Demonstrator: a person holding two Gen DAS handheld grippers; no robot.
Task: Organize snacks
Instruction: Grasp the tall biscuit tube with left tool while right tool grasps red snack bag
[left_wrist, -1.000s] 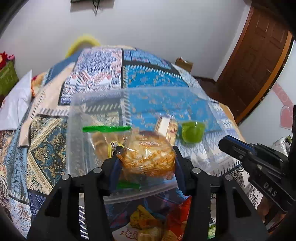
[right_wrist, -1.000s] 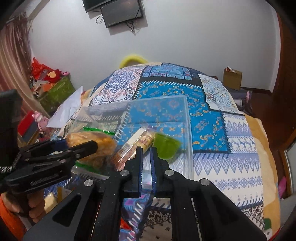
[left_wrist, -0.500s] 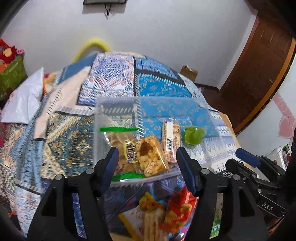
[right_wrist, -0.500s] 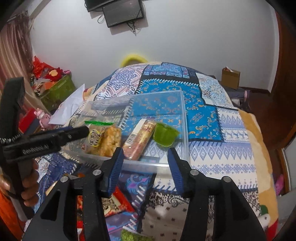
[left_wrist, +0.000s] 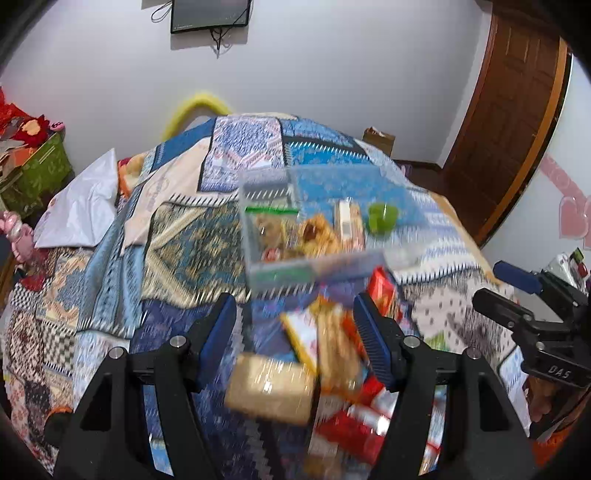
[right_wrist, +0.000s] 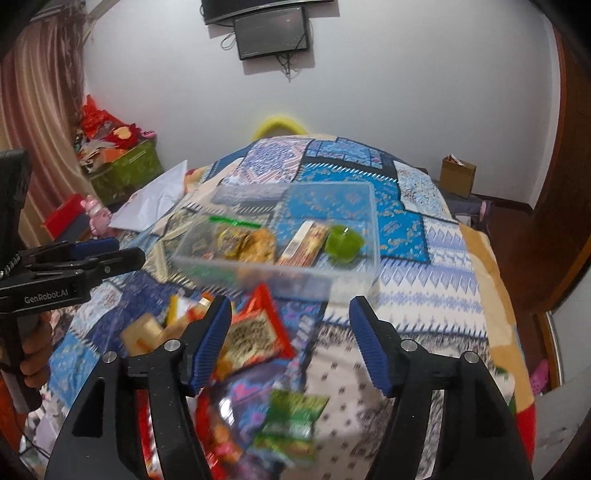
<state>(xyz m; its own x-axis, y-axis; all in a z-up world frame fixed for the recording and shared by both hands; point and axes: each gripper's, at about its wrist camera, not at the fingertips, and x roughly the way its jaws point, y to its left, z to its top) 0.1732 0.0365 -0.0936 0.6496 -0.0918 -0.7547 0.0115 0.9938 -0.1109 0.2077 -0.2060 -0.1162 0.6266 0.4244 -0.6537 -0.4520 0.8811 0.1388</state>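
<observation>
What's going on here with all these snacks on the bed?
A person is sorting snacks with two handheld grippers. The clear plastic bin on the patterned bedspread already holds several packets and a green jelly cup. More loose packets lie in front of it. The left gripper holds nothing; the right gripper is opening, also empty.

The left gripper is hanging with jaws apart over blurred loose snack packets; beyond, a clear plastic rectangular box is sitting on the patterned blue bedspread.
</observation>
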